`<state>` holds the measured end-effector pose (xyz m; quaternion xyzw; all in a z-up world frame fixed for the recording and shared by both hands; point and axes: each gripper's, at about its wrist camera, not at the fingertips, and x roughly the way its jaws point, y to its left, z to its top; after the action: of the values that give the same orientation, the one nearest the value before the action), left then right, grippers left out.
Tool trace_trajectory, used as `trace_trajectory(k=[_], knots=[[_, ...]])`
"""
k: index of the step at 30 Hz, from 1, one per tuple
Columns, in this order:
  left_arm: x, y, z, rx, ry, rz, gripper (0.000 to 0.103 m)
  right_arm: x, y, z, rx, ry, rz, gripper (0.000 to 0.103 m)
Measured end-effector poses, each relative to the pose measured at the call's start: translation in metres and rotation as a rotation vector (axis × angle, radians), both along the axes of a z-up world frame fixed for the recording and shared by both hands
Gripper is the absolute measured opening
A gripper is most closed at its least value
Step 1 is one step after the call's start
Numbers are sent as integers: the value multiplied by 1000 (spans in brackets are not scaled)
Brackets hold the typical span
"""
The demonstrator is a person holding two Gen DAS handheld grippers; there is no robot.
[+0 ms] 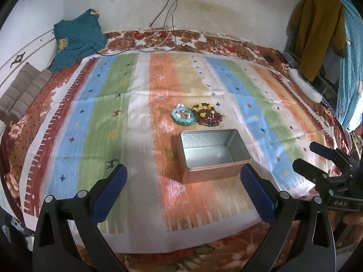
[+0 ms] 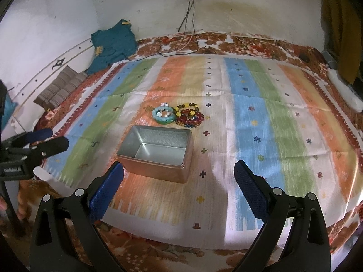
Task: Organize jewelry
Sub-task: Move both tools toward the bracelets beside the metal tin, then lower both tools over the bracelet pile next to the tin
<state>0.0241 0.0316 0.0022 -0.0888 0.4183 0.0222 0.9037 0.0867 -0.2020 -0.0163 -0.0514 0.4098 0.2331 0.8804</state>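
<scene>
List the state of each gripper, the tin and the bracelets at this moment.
left gripper: open, holding nothing.
right gripper: open, holding nothing.
metal tin: lidless, upright, empty.
bead bracelets: piled on the cloth beyond the tin, none inside.

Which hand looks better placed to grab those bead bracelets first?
Left, though only slightly. Its open gripper faces the bracelets nearly straight on, beyond the empty tin. From the right gripper, equally open, they sit further left.
</scene>
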Motion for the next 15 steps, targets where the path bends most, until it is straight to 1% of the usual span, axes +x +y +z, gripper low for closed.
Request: trace_trajectory(k=[3,8,10,12,15], knots=[[7,-4,0,5,5,-17,97,4,1,0,-4,2,-1,99],[17,-7,1,53,-5,-19,97,14,4,0,-15,7,3,99],[23,-6,2,61,-4,-20,97,20,5,0,-21,9,-7,99],[30,-1,0,55,16,-8,97,30,4,1,-26,13,-34,99],[40,8,-5,74,52,27,97,42,0,-2,-23,33,-67,99]])
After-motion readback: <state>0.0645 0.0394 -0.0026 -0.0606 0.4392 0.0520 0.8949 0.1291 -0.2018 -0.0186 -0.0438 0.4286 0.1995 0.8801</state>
